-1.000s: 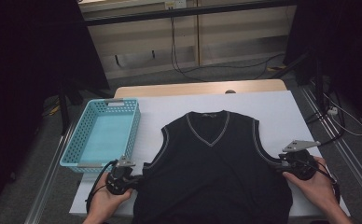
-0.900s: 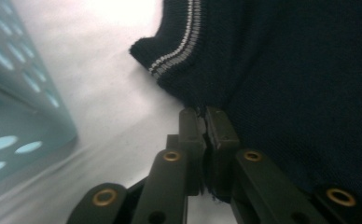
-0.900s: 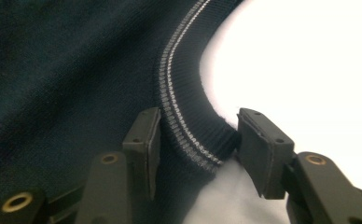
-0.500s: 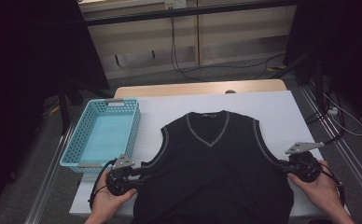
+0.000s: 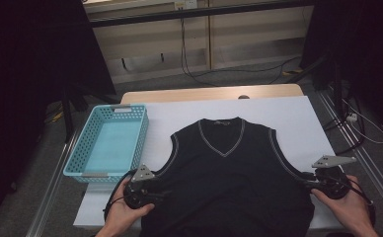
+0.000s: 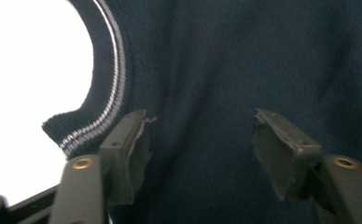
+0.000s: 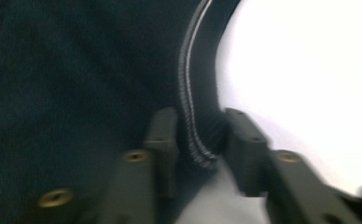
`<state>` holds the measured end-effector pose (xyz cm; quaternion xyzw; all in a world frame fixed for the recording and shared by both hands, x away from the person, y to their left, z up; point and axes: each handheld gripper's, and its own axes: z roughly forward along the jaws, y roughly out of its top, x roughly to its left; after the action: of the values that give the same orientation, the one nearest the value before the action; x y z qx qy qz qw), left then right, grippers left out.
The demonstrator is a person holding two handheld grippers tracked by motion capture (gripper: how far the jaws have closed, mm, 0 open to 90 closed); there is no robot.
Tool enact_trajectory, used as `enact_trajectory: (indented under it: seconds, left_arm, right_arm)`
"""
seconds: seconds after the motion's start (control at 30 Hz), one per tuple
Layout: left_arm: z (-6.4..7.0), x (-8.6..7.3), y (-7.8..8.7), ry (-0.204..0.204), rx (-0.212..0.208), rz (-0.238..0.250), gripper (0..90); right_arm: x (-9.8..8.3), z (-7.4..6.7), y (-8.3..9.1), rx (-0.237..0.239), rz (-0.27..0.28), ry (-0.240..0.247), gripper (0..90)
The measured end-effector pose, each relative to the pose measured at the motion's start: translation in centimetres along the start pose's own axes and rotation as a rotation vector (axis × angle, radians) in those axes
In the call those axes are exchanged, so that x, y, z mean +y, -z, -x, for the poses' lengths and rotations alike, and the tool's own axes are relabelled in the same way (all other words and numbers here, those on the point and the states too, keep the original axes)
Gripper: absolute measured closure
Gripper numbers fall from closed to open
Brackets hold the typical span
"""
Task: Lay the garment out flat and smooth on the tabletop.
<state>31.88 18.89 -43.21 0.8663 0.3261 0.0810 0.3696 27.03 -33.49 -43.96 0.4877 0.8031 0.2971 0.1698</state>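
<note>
A dark navy sleeveless V-neck vest (image 5: 229, 182) with pale striped trim lies flat on the white table cover (image 5: 278, 113), neck away from me. My left gripper (image 5: 162, 193) is at the vest's left side, just below the armhole. Its jaws have just been opening and now stand wide over the fabric (image 6: 240, 56), the left gripper (image 6: 200, 140) gripping nothing. My right gripper (image 5: 305, 183) is at the bottom of the right armhole. Its jaws have just been opening too, and the armhole trim (image 7: 191, 93) lies between them, with the right gripper (image 7: 200, 135) loose around it.
A light blue plastic basket (image 5: 73, 165) stands at the table's left edge, beside the vest. Bare white cover lies beyond the neckline and to the vest's right. Cables run across the floor behind the table, and dark stands flank it.
My left hand has shifted a little to the right along the vest's side and its jaws have parted. The right hand has barely moved. The vest still lies flat.
</note>
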Motion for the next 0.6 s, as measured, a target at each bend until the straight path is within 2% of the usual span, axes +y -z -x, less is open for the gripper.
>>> enact_trajectory:
  seconds: [0.07, 0.2, 0.3, 0.53, 0.6]
  left_arm:
    - [0.0, 0.3, -0.1, 0.007, 0.010, 0.023, 28.8]
    - [-0.2, 1.0, -0.4, -0.016, 0.027, 0.050, 21.2]
    - [-0.2, 1.6, -0.8, -0.004, 0.016, 0.069, 17.2]
    - [-0.2, 2.8, -2.3, -0.035, 0.029, 0.052, 10.4]
    - [-0.3, 3.1, -2.7, -0.037, 0.047, 0.055, 10.4]
  right_arm:
    - [0.2, -0.1, -0.1, 0.011, 0.013, -0.001, 54.7]
    - [0.9, -0.4, -0.3, 0.023, 0.048, 0.012, 47.8]
    - [1.5, -0.8, -0.6, 0.042, 0.069, 0.021, 45.7]
    - [2.8, -1.9, -1.0, 0.069, 0.110, 0.047, 41.0]
    - [3.2, -2.2, -1.2, 0.078, 0.114, 0.054, 40.0]
